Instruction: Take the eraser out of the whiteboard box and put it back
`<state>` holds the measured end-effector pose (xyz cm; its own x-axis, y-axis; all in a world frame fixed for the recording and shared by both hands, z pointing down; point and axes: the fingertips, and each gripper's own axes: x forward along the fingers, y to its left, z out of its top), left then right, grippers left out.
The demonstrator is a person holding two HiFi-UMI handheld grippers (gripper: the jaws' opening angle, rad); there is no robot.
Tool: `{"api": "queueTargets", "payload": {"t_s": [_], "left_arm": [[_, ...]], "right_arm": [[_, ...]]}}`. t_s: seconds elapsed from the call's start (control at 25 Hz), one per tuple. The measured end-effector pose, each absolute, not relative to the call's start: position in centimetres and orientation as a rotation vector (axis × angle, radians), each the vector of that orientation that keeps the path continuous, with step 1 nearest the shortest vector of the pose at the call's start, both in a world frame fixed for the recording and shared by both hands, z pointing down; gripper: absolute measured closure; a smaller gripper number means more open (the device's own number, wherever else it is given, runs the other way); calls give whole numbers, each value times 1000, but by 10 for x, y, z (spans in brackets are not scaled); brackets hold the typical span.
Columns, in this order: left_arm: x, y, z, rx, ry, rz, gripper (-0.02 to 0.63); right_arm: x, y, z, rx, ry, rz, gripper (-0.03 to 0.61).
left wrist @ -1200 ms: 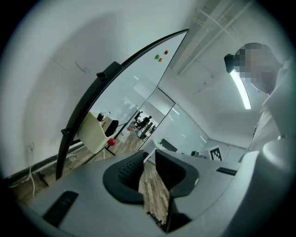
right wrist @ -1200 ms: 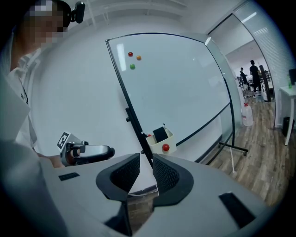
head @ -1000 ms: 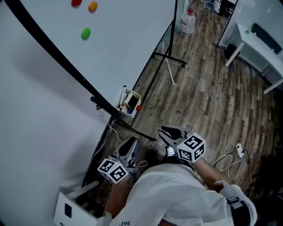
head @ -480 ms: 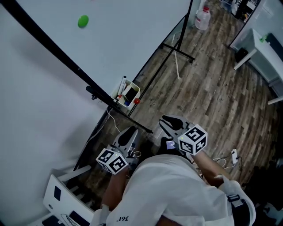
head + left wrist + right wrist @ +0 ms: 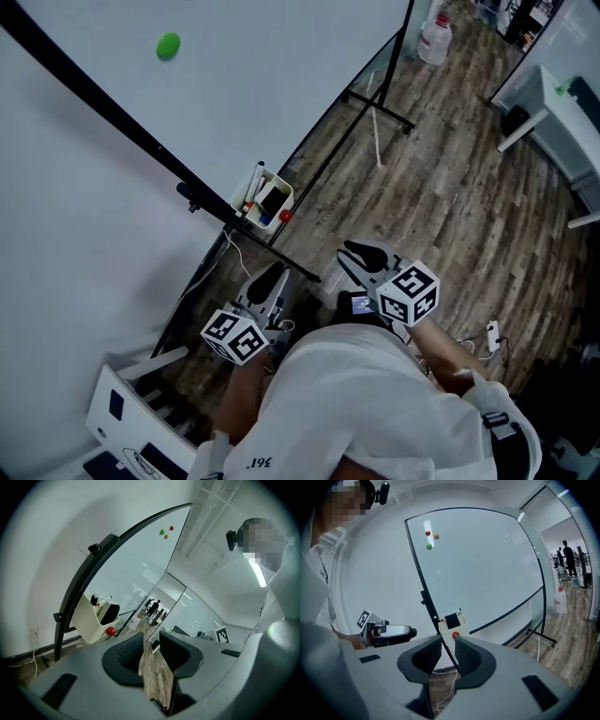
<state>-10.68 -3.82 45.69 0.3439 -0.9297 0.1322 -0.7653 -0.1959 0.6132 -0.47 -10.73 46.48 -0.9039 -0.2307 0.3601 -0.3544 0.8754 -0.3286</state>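
Observation:
A white box (image 5: 255, 195) hangs on the whiteboard's lower frame. The dark eraser (image 5: 273, 200) stands inside it beside markers, with a red magnet (image 5: 284, 216) on its front. My left gripper (image 5: 266, 282) is below the box and apart from it. Its jaws are opening, with only floor between them. From the left gripper view the box (image 5: 90, 619) and eraser (image 5: 110, 613) lie up to the left of the left gripper (image 5: 151, 649). My right gripper (image 5: 362, 259) is off to the right, pointed at the box (image 5: 452, 629) and eraser (image 5: 451, 619), jaws narrowly apart and empty.
The whiteboard (image 5: 244, 84) fills the upper left, with a green magnet (image 5: 168, 45) on it. Its stand legs (image 5: 377, 108) spread over the wood floor. A water jug (image 5: 436, 41) and white desk (image 5: 553, 108) are far right. A cable and plug (image 5: 491, 330) lie near my right side.
Both grippers have edged a little toward the box. The head view has shifted along the whiteboard, so only the green magnet stays in sight.

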Motion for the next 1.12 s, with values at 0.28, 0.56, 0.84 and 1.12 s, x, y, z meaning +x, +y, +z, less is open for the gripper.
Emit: {"api": "queueTargets", "payload": {"t_s": [0.28, 0.56, 0.84, 1.12], "left_arm": [[-121, -47, 447, 2073, -1502, -361, 518], [-144, -64, 433, 2110, -1563, -346, 505], [-157, -85, 432, 2135, -1598, -295, 499], [-164, -100, 434, 2136, -1618, -260, 499]], "right_arm": [[-22, -118, 453, 415, -2760, 480, 489], [-51, -136, 432, 398, -2804, 367, 472], [-82, -150, 430, 362, -2800, 299, 456], [-108, -158, 434, 318, -2772, 210, 431]]}}
